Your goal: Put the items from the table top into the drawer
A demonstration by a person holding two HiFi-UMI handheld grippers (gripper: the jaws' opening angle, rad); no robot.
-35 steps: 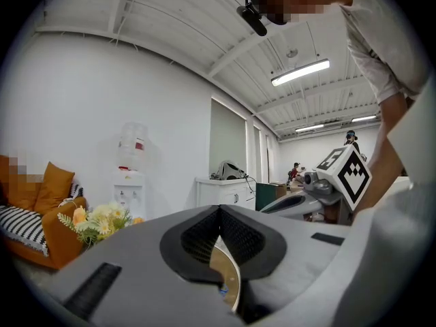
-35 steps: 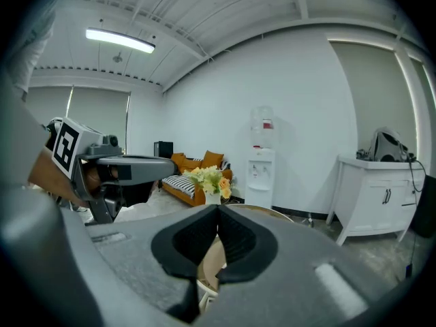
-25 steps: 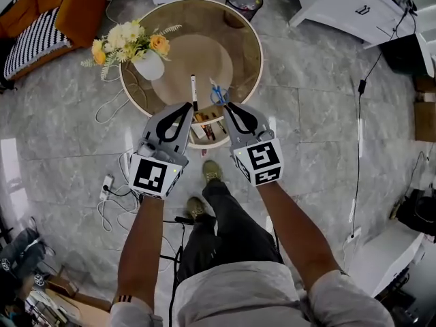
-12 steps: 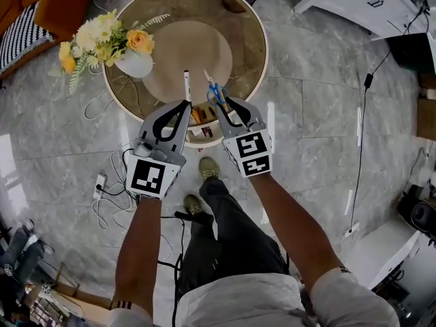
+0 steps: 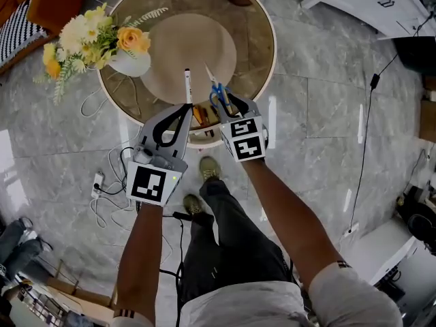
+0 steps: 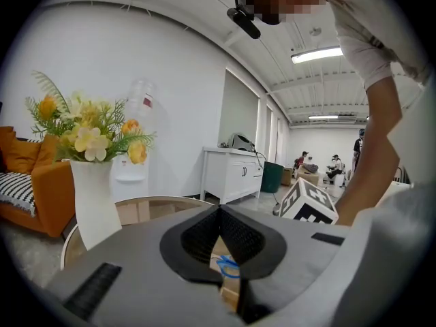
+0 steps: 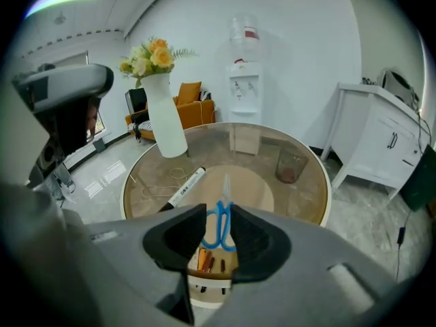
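Scissors (image 5: 219,99) and marker (image 5: 187,84) lie at the table's (image 5: 270,53) near edge, just above the open drawer (image 5: 199,139), a short carry, I reckon. My right tongs (image 5: 229,103) point down at the scissors, jaws opening wide, blue handles framed between them, untouched. My left tongs (image 5: 184,107) are pinched together, empty.

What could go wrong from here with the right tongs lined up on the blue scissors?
1. The right tongs are opening with nothing gripped; the scissors lie flat on the glass table, so the tongs may skid off the handles.
2. The marker lies close beside the scissors; a sideways nudge could roll it toward the edge.
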